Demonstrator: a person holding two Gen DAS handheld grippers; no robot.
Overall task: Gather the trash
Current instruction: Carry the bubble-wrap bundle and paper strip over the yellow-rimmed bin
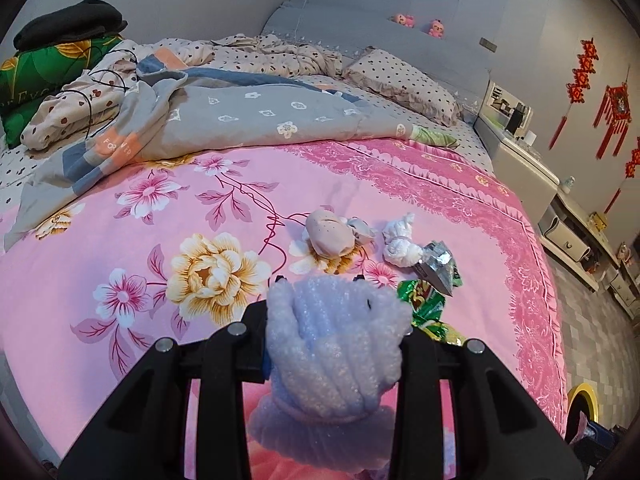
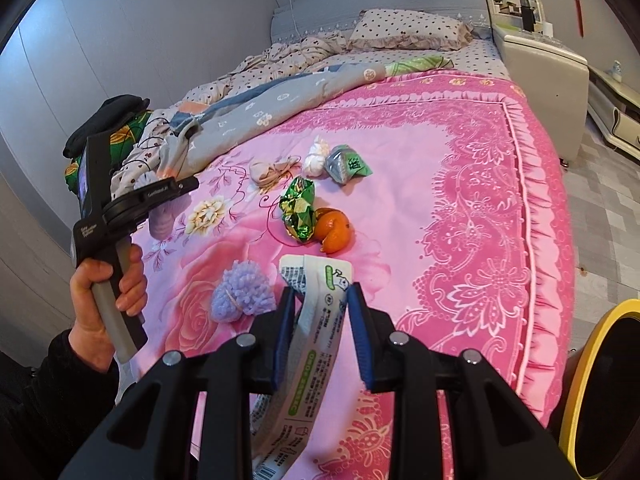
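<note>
Bed point(image 2: 480, 200) still littered; left claw point(image 1: 320, 280) grips lavender sock point(image 1: 332, 352), right claw point(image 2: 318, 300) pinches white wrapper point(image 2: 316, 320), which may slip.

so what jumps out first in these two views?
Each gripper holds something: the left gripper is shut on a fuzzy lavender sock, the right gripper on a flattened white carton. Beyond them, a crumpled green wrapper and orange peel lie mid-bed on the pink floral bedspread.
</note>
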